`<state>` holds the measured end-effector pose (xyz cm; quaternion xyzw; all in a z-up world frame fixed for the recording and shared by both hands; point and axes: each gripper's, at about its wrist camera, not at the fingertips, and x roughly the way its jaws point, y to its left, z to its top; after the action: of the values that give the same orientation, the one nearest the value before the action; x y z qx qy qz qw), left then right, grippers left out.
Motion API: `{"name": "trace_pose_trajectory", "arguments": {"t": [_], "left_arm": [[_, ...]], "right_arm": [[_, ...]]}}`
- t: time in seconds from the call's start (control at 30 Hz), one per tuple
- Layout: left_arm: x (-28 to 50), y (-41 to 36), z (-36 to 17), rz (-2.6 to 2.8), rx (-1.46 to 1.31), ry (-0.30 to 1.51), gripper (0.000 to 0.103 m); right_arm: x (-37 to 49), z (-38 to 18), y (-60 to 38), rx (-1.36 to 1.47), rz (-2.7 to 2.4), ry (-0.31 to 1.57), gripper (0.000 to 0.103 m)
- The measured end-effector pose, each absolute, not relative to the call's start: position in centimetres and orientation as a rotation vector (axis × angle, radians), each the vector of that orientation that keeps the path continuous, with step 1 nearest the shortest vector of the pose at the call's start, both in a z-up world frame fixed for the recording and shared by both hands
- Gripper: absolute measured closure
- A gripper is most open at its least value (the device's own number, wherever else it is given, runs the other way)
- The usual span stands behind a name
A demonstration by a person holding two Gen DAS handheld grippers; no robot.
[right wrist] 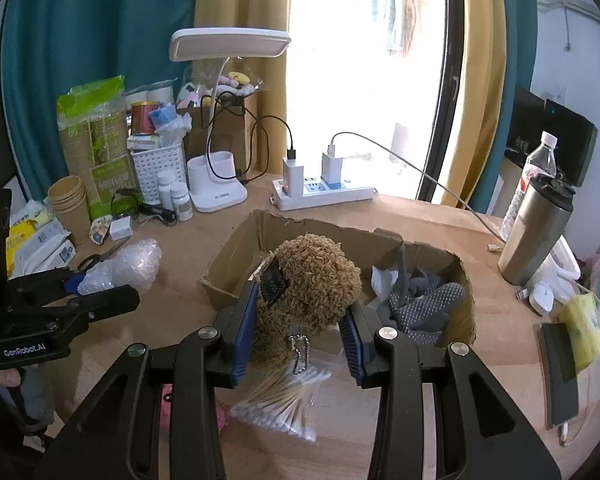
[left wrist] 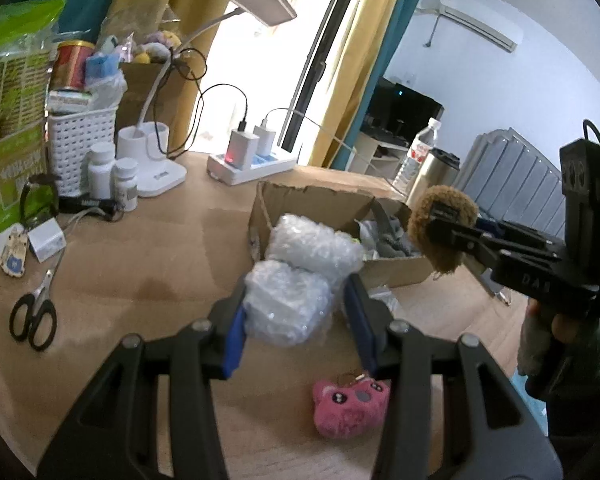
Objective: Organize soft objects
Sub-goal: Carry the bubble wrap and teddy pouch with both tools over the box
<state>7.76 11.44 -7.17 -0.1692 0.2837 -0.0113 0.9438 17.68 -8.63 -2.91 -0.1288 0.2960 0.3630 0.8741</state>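
Daylight floods through the window (right wrist: 364, 60) behind yellow curtains (right wrist: 244, 40) and teal ones (right wrist: 100, 32); a white wall (left wrist: 480, 80) carries an air conditioner (left wrist: 476, 24).

- Bubble wrap bundle (left wrist: 286, 304): clear, crumpled, folded into two lumps, centre of the left wrist view, lifted off the bench, pinched between blue pads.
- Brown plush toy (right wrist: 312, 280): curly fur, black tag, bead chain dangling below; centre of the right wrist view, held above the cardboard box (right wrist: 236, 256).
- Pink plush toy (left wrist: 350, 406): flat on the bench, lower centre, face up.
- Grey dotted gloves (right wrist: 424, 300): lying inside the box, right part.
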Motion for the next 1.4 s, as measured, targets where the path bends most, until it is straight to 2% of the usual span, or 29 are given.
{"name": "trace_pose_trajectory", "arguments": {"t": [0.8, 1.4], "left_arm": [[14.6, 9.6, -5.9, 0.014, -0.263, 0.615, 0.057], [20.6, 8.9, -7.3, 0.048, -0.219, 0.688, 0.057]], "right_arm": [[23.4, -3.2, -10.4, -0.172, 0.86, 0.567, 0.062], [27.4, -5.2, -9.8, -0.12, 0.932, 0.594, 0.061]]}}
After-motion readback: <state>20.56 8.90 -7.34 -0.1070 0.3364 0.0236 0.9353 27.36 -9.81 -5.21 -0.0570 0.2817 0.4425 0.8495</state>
